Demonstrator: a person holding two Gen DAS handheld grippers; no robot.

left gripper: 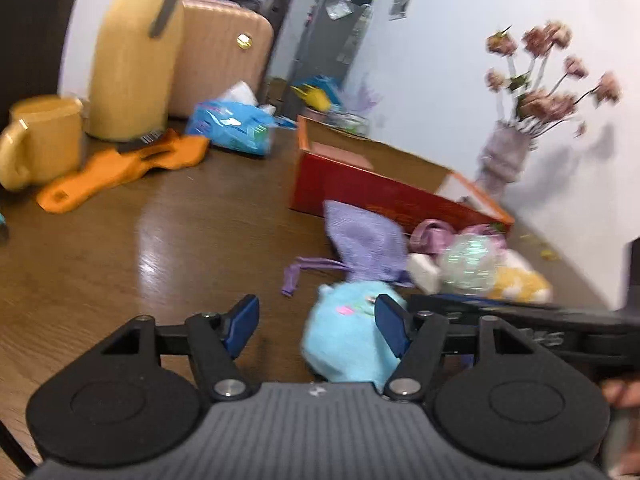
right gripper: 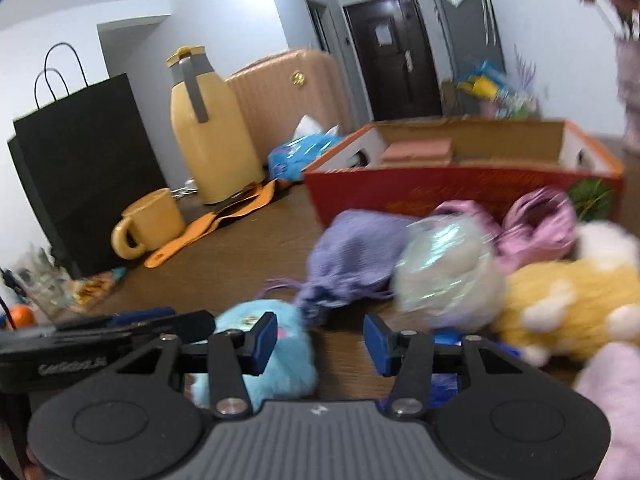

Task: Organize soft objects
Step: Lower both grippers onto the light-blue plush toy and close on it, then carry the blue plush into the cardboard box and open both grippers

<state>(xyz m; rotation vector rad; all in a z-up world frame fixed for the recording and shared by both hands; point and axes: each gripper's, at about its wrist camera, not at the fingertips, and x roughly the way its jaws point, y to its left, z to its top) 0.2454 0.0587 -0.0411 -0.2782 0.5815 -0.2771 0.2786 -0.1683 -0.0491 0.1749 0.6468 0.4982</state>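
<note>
Nearest our left camera lies the light blue plush toy (left gripper: 344, 336), fluffy and rounded, resting on the brown surface (left gripper: 180, 232). Our left gripper (left gripper: 316, 328) has its jaws apart; the toy sits between them, crowding the right-hand pad, and we cannot tell whether that pad touches the fur. From the right wrist view the same toy (right gripper: 264, 344) shows behind the left-hand pad of our right gripper (right gripper: 320, 340), whose jaws also stand apart with only bare wood between them.

We judge both grippers are closing in on the pile of soft things to lift them one at a time into the red box (left gripper: 360, 184), which stands open-topped just behind the pile, a sensible spot for a short carry. The toy's long axis seems to run roughly along the left gripper's pointing line, toward the box, with its small pink and green face marks turned upward; blur keeps us from being surer.

Just beyond it lies the purple knit pouch (left gripper: 364, 248), its drawstring (left gripper: 304, 272) trailing away from the pile. Beside the pouch are a shiny iridescent ball (right gripper: 448, 272), a pink fabric piece (right gripper: 540, 224) and a yellow and white plush (right gripper: 568, 312), all bunched against the box front. Well apart stand a yellow mug (right gripper: 148, 224), an orange sock (left gripper: 120, 168) and a yellow thermos (right gripper: 208, 136).
</note>
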